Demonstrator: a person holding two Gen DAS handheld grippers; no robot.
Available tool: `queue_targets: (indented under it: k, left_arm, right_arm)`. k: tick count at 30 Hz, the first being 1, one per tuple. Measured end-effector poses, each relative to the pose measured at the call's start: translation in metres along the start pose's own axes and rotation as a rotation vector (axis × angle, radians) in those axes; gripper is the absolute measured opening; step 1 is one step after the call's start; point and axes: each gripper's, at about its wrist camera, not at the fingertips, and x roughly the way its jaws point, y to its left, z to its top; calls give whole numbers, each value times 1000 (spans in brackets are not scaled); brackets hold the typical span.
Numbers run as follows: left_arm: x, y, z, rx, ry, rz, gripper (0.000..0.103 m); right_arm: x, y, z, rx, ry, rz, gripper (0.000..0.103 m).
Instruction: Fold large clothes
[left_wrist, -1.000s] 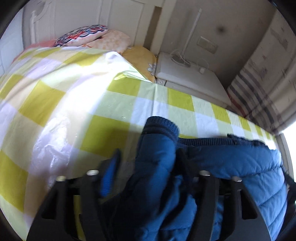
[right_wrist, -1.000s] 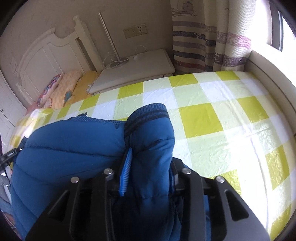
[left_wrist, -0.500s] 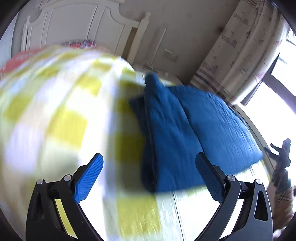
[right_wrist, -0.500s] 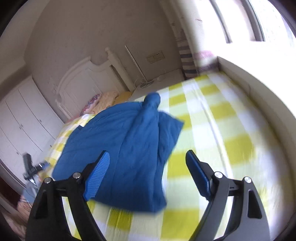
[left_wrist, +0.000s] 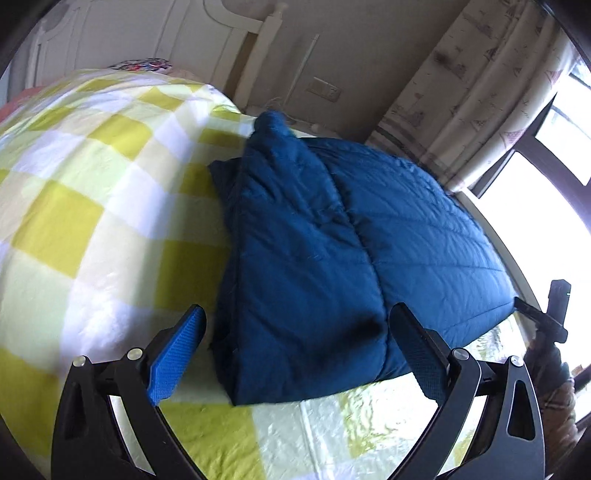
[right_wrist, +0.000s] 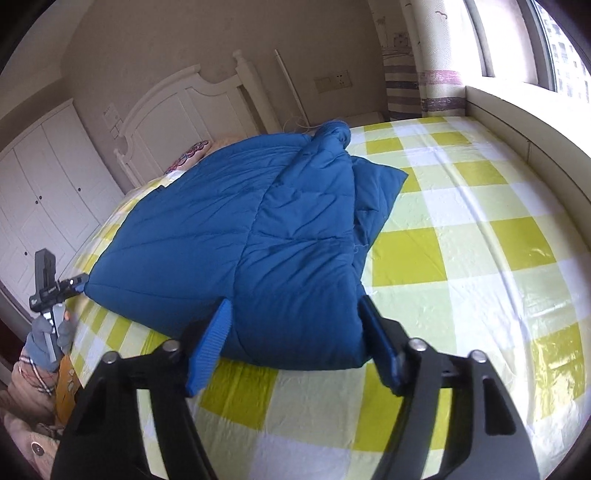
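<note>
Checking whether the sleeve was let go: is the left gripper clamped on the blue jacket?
No, the left gripper stands wide open, and the blue jacket lies free on the bed.

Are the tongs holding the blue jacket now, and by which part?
Nothing is held. Left tongs and right tongs stand open; the blue jacket lies free on the bed.

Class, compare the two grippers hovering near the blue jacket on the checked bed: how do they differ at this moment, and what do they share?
The left gripper has its jaws spread wide; the right gripper has them narrower, having just been closing. The left faces the jacket at its left side, the right at its right side. Shared: both have blue pads, both are off the jacket and hold nothing, and the jacket lies folded on the bed.
</note>
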Motion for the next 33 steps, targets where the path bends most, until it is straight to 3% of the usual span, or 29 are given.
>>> queue_targets:
  k: [7, 10, 12, 16, 24, 29, 31, 33]
  left_arm:
    - [17, -13, -1, 50, 44, 23, 73]
    - [6, -14, -7, 64, 29, 23, 46]
    - [-6, -12, -14, 67, 12, 17, 36]
    - [-33, -13, -37, 78, 3, 26, 34]
    - [-107, -16, -117, 57, -8, 28, 35]
    - [-113, -24, -124, 75, -5, 48, 35]
    - [-115, -23, -124, 72, -10, 61, 42]
    - [-125, -20, -118, 81, -45, 134, 72]
  right_arm:
    - [4, -12, 1, 46, 22, 69, 62]
    - [2, -4, 0, 16, 7, 46, 43]
    - [-2, -1, -3, 25, -13, 31, 31]
    - [-20, 25, -22, -8, -35, 5, 26]
    - [-80, 54, -101, -14, -43, 74, 26]
    - [-94, 58, -116, 4, -38, 67, 29]
    - [-99, 61, -116, -12, -33, 34, 41]
    - [-108, 61, -110, -23, -44, -8, 54]
